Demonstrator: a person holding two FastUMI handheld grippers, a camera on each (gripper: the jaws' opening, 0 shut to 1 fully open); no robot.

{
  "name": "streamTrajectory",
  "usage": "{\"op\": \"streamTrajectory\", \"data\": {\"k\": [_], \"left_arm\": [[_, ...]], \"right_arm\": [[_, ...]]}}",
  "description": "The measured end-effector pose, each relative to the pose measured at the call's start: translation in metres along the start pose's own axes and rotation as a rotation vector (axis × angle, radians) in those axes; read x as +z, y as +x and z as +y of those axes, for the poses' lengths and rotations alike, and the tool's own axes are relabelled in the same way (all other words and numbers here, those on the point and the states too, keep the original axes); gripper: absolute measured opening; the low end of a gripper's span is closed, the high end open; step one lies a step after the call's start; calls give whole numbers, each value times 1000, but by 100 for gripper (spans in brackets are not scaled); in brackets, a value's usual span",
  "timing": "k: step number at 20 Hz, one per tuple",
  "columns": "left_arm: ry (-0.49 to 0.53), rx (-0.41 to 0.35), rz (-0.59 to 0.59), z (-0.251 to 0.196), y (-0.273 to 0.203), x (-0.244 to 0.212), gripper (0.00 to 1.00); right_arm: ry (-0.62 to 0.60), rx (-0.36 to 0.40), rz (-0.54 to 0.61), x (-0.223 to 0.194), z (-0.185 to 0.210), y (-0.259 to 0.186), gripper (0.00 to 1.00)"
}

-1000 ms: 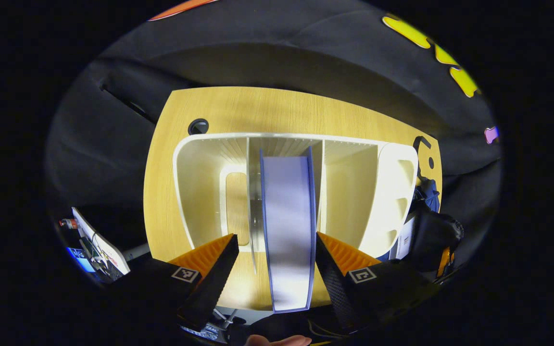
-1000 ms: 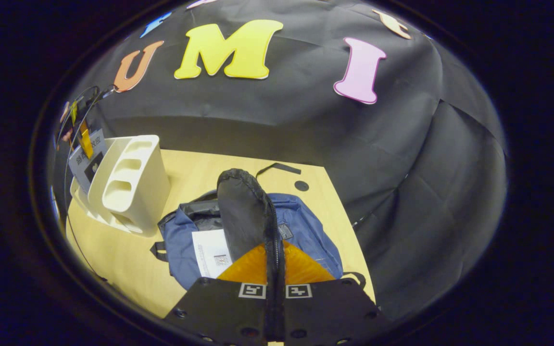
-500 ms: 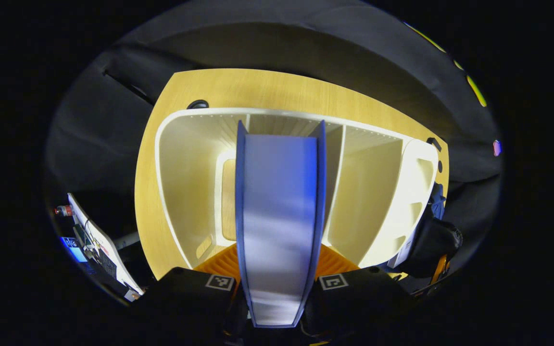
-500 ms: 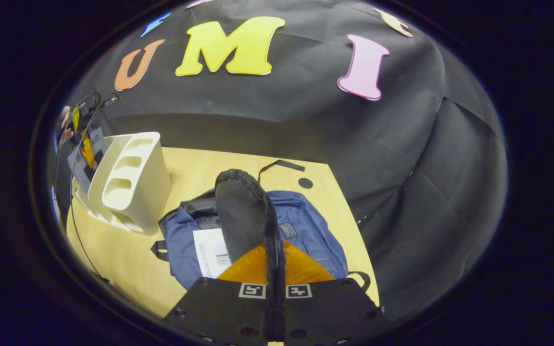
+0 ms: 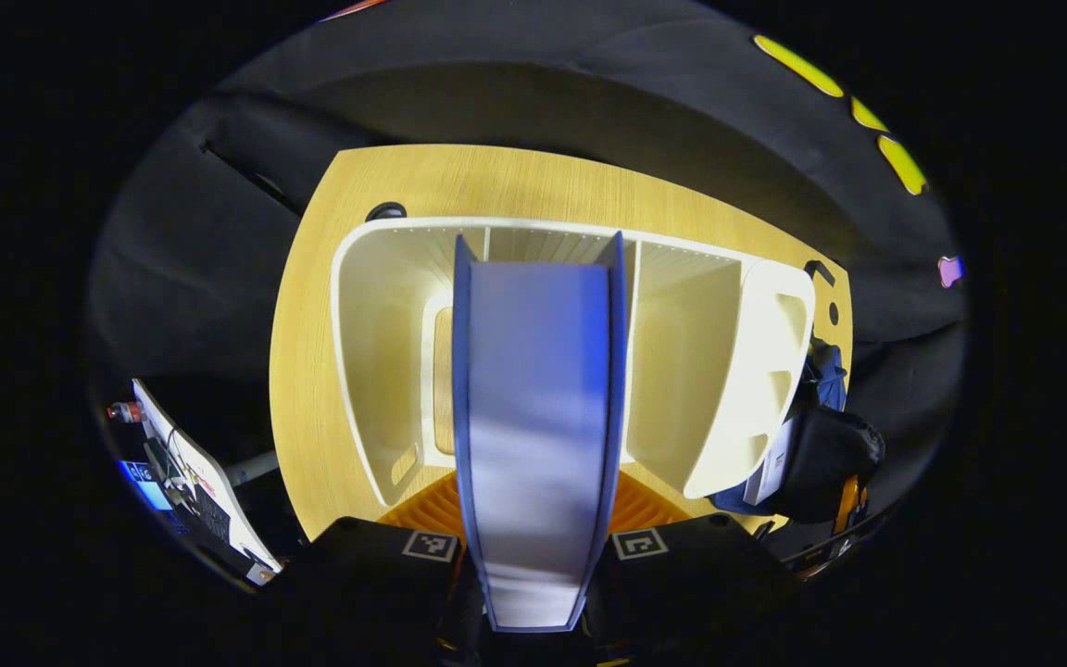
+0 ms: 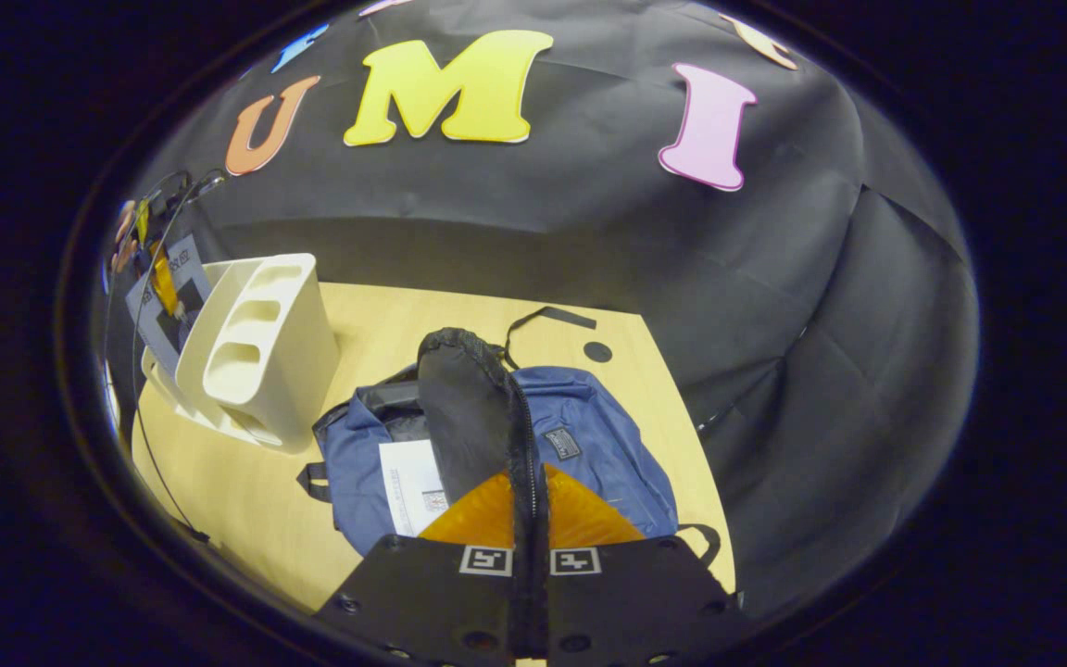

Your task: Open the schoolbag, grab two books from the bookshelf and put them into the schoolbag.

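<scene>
A blue-covered book (image 5: 533, 417) with white page edges stands upright between my left gripper's (image 5: 533, 523) fingers, which are shut on it, above the middle slot of the white bookshelf (image 5: 385, 306). In the right gripper view the blue schoolbag (image 6: 598, 445) lies open on the wooden table (image 6: 246, 500). My right gripper (image 6: 531, 505) is shut on its black flap (image 6: 464, 408) and holds the flap upright. A white book (image 6: 408, 477) lies inside the bag. The bookshelf (image 6: 256, 343) stands left of the bag, with the held book (image 6: 163, 292) behind it.
The bookshelf has empty slots on both sides of the held book. A round cable hole (image 5: 387, 211) sits in the table's far left corner, another hole (image 6: 597, 352) beyond the bag. A screen and cables (image 5: 182, 472) lie off the table's left edge.
My left gripper went from open around the book to shut on it, and the book has risen slightly out of its slot. The right gripper keeps holding the flap up, almost still.
</scene>
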State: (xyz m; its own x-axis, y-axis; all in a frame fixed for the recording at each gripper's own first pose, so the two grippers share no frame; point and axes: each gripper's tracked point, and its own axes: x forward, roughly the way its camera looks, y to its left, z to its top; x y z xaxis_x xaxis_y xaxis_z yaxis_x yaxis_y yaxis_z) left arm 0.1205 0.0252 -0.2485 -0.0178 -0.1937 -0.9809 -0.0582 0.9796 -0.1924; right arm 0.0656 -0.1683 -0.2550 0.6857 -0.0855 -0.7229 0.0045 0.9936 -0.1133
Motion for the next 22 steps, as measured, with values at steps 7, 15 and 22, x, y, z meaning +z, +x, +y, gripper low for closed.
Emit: {"op": "streamTrajectory", "data": {"k": [7, 15, 22], "left_arm": [[-12, -96, -87, -8, -90, -47, 46], [-42, -295, -166, -50, -162, -103, 46], [-102, -639, -161, -155, -149, -140, 46]], "right_arm": [[6, 15, -10, 1, -3, -3, 0], [11, 33, -30, 3, -8, -10, 0], [3, 49, -25, -2, -11, -7, 0]]}}
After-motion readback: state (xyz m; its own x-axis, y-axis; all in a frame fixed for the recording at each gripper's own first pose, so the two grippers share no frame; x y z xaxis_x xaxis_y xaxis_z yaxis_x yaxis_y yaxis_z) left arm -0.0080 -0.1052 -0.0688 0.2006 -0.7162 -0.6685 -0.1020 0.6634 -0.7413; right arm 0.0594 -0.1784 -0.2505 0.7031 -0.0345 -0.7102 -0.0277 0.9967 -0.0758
